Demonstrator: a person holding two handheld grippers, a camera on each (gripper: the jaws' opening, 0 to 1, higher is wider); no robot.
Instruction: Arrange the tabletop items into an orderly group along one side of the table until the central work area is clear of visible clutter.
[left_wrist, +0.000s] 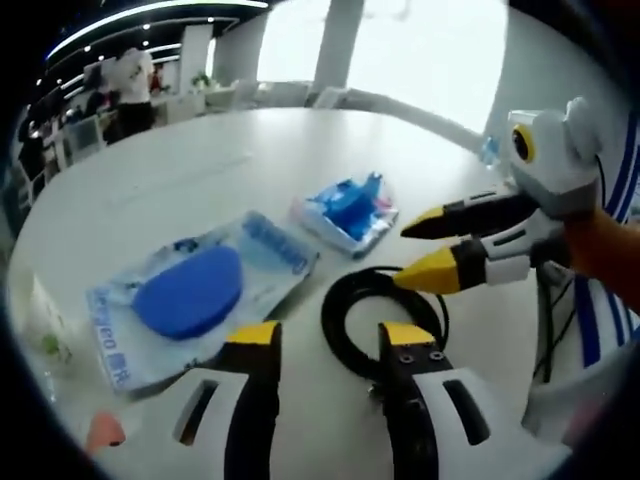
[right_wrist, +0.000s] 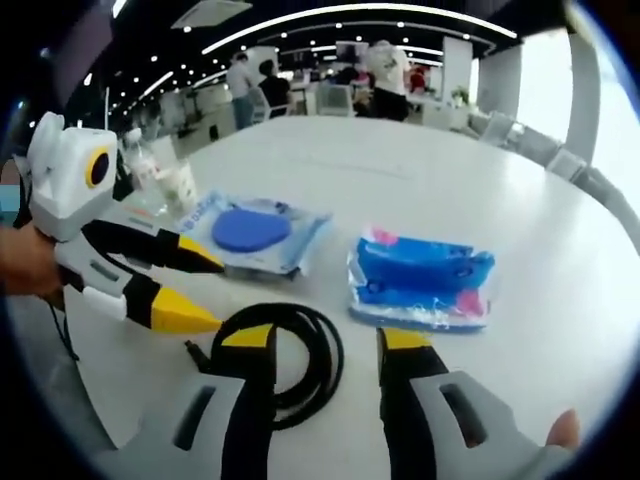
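- A clear plastic bag holding a round blue pad lies on the white round table; blue print runs along the bag's edge, too blurred to read.
- A second clear packet with blue and pink contents lies beside it, its lettering unreadable.
- A coiled black cable lies just ahead of the left gripper, whose yellow-tipped jaws stand apart and empty.
- The right gripper also stands apart, empty, with the cable coil under its left jaw.
- In each view the other gripper reaches in, tips near the cable.
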